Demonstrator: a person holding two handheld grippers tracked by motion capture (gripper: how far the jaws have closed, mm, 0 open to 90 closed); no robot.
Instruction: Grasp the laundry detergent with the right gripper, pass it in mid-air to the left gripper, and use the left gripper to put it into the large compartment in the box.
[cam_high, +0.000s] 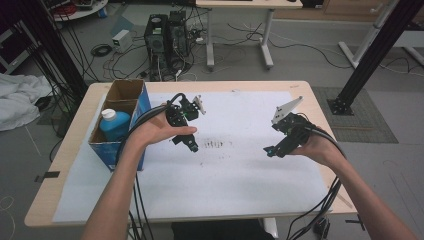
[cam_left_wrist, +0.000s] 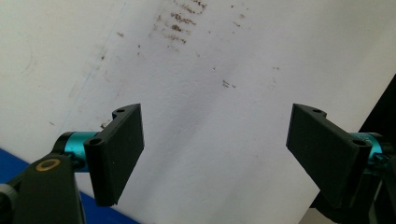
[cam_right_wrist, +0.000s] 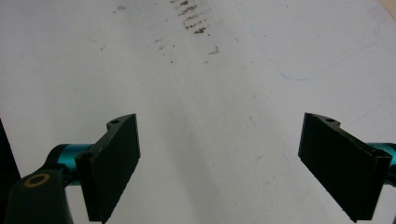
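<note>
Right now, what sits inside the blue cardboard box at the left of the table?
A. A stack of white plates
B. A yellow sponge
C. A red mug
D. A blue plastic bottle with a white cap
D: the high view shows a blue plastic bottle with a white cap standing inside the open blue cardboard box, to the left of the left claw, whose jaws stand apart with nothing between them.

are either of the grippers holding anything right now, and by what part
Nothing is held. The left gripper and the right gripper both have their jaws wide apart, with just the white sheet between them.
</note>
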